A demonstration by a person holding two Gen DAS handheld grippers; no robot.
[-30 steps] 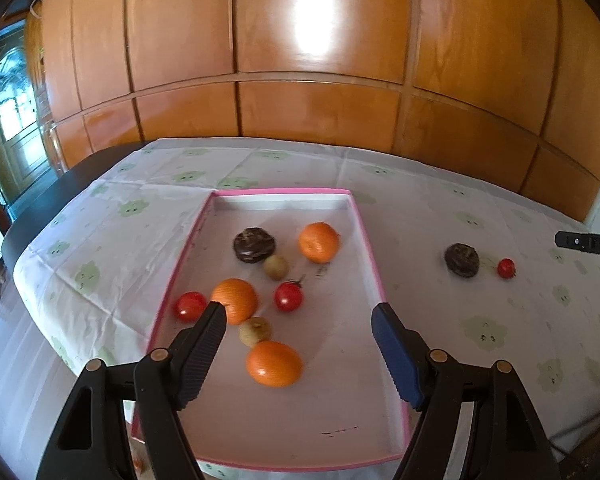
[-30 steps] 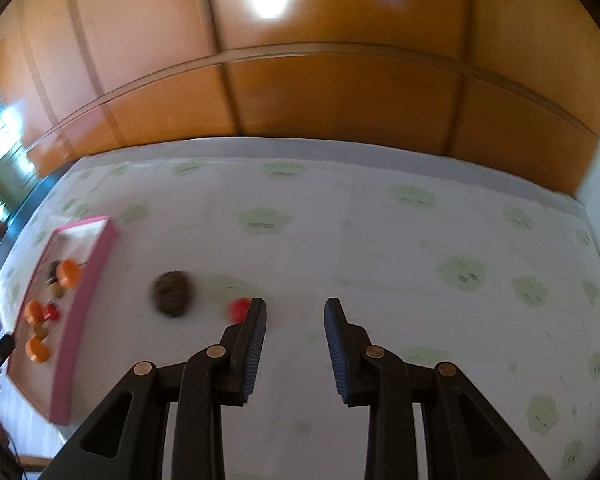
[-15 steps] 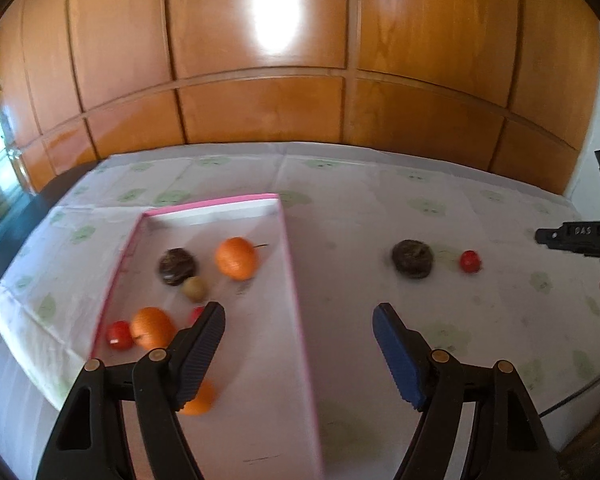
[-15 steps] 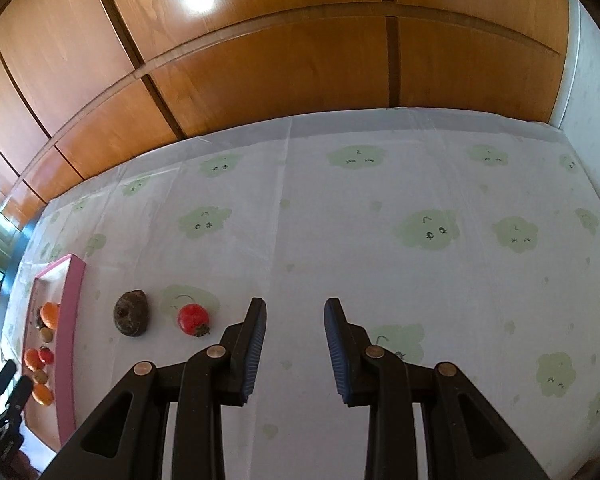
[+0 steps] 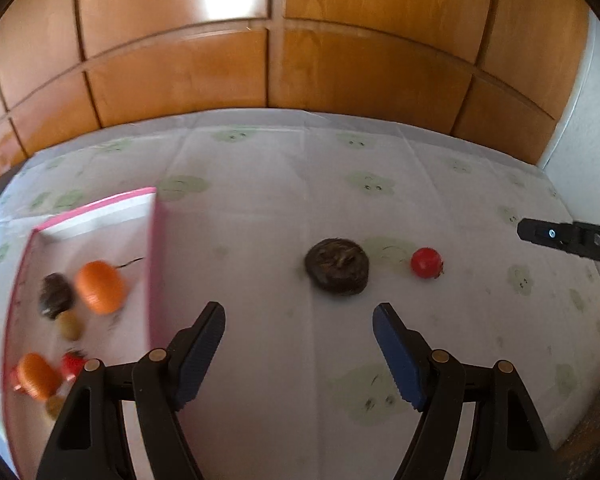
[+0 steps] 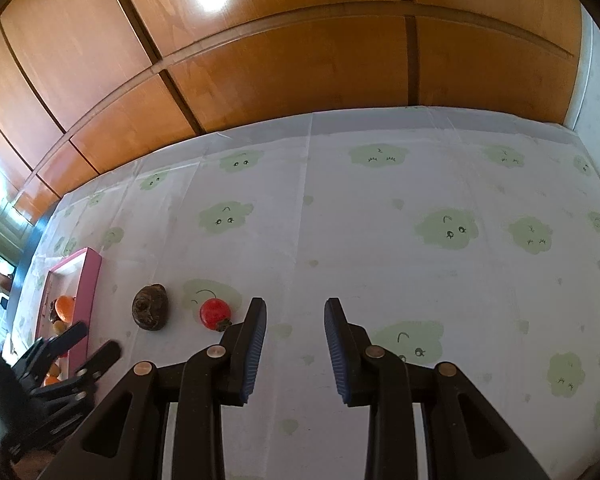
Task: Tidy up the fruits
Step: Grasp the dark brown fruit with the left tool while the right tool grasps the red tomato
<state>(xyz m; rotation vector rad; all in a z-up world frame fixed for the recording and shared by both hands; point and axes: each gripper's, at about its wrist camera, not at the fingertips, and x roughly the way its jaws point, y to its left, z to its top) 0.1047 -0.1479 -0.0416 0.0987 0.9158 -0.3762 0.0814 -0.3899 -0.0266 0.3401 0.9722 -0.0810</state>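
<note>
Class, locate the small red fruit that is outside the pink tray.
The red fruit lies on the tablecloth, just right of the dark brown fruit, well right of the tray.

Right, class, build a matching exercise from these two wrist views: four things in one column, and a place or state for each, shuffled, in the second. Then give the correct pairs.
Things
1. dark brown wrinkled round fruit
2. small red round fruit
3. orange round fruit with a thin stem
4. left gripper

Places or states
A. inside the pink-rimmed white tray
B. open and holding nothing
C. on the cloud-print tablecloth, beside the tray's right side
D. on the tablecloth, nearest the right gripper

Pairs: 1-C, 2-D, 3-A, 4-B
</note>
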